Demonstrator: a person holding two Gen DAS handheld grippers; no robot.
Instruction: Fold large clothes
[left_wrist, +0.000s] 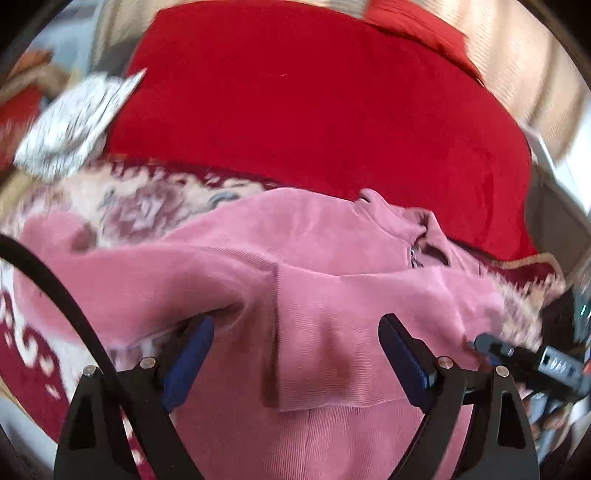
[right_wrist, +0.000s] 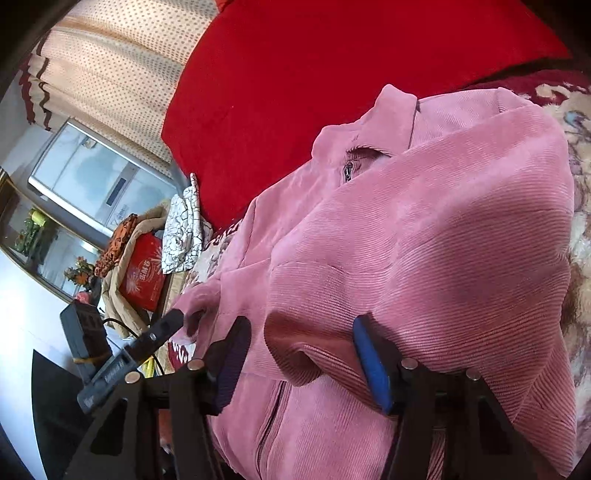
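A pink corduroy jacket (left_wrist: 332, 258) (right_wrist: 443, 221) with a zip at the collar lies spread on a patterned blanket (left_wrist: 129, 206), one side folded over its front. My left gripper (left_wrist: 297, 332) hovers low over the folded part with its jaws wide apart. Fabric lies under them, nothing is pinched, and the left fingertip sits beneath a sleeve fold. My right gripper (right_wrist: 301, 339) has a thick rolled fold of the jacket bunched between its blue pads and filling the gap. One right gripper finger (left_wrist: 487, 343) shows at the jacket's right edge.
A big red cushion (left_wrist: 314, 110) (right_wrist: 332, 74) lies just beyond the collar. A white patterned cloth (left_wrist: 74, 125) (right_wrist: 184, 229) sits at the blanket's edge. A red box (right_wrist: 144, 277), a dotted curtain (right_wrist: 122, 74) and a glass-fronted cabinet (right_wrist: 92, 173) stand off the bed.
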